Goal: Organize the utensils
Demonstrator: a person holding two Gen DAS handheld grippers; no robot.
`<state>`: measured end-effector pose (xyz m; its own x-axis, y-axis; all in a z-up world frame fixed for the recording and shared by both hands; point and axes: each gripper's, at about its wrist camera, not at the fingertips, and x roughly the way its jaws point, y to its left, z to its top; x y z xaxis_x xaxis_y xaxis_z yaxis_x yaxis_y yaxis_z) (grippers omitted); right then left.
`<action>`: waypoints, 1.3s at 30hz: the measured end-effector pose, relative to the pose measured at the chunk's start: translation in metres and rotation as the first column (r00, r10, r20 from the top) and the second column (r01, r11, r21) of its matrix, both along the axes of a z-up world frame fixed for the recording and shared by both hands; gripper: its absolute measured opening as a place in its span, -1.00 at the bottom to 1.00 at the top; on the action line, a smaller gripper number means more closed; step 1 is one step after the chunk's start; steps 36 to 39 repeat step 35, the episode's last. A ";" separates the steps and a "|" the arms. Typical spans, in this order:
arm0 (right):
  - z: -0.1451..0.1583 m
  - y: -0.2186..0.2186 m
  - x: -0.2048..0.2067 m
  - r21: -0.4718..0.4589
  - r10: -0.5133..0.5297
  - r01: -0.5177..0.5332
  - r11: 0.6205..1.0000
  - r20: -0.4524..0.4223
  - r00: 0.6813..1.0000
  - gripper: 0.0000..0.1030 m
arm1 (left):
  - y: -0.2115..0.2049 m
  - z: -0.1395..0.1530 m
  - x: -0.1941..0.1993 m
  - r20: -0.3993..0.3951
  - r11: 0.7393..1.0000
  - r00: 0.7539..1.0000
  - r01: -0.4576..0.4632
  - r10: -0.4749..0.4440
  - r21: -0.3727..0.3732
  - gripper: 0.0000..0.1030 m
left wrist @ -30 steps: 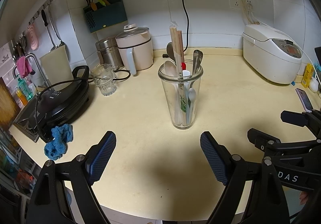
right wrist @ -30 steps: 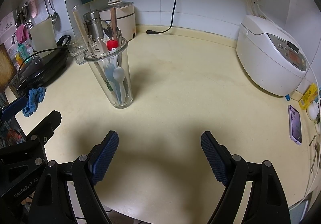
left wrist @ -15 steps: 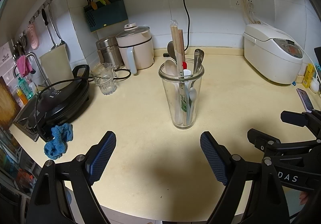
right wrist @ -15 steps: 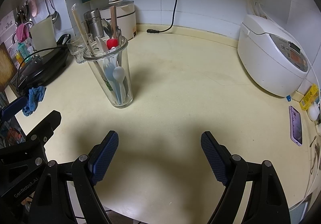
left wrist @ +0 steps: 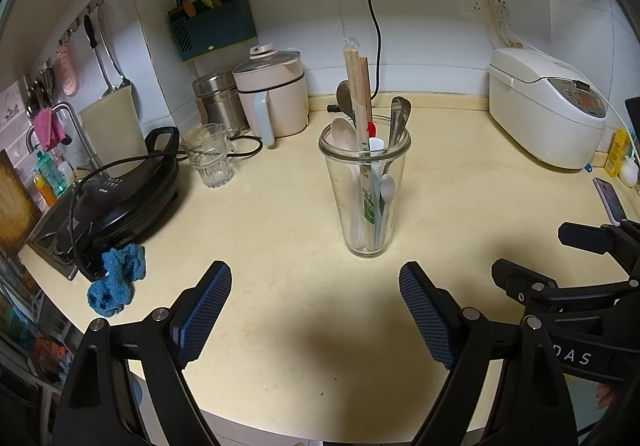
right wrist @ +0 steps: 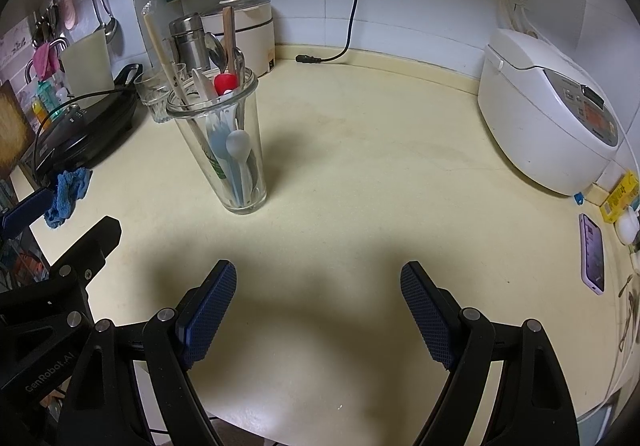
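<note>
A tall clear glass (left wrist: 366,190) stands upright on the cream counter and holds several utensils: wrapped chopsticks (left wrist: 354,86), metal spoons, white plastic spoons and a red-tipped piece. It also shows in the right wrist view (right wrist: 224,142), left of centre. My left gripper (left wrist: 316,310) is open and empty, a little in front of the glass. My right gripper (right wrist: 318,310) is open and empty, in front and to the right of the glass.
A black electric griddle (left wrist: 116,190), a blue cloth (left wrist: 116,278) and an empty glass mug (left wrist: 210,156) are at left. A beige pot (left wrist: 276,98) and steel canister stand at the back. A white rice cooker (left wrist: 548,106) and a phone (right wrist: 592,252) are at right.
Both views have shifted very slightly; the glass and utensils have not moved. Both grippers stay open and empty.
</note>
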<state>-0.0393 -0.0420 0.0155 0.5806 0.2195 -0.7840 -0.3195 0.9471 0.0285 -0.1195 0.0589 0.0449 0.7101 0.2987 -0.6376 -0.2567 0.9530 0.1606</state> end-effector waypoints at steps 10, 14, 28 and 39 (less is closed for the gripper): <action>-0.001 0.000 0.003 -0.001 0.002 -0.002 1.000 -0.006 1.000 0.65 | 0.004 -0.003 0.002 -0.005 1.000 1.000 0.001 -0.001 -0.002 0.72; -0.002 0.000 0.003 -0.002 0.002 -0.002 1.000 -0.007 1.000 0.65 | 0.004 -0.003 0.003 -0.006 1.000 1.000 0.001 -0.001 -0.002 0.72; -0.006 0.003 0.008 -0.006 0.010 -0.010 1.000 -0.019 1.000 0.65 | 0.007 -0.005 0.006 -0.001 1.000 1.000 0.009 -0.009 -0.010 0.72; -0.007 0.004 0.009 -0.005 0.012 -0.012 1.000 -0.024 1.000 0.65 | 0.005 -0.002 0.002 0.035 1.000 0.999 0.018 -0.018 -0.007 0.72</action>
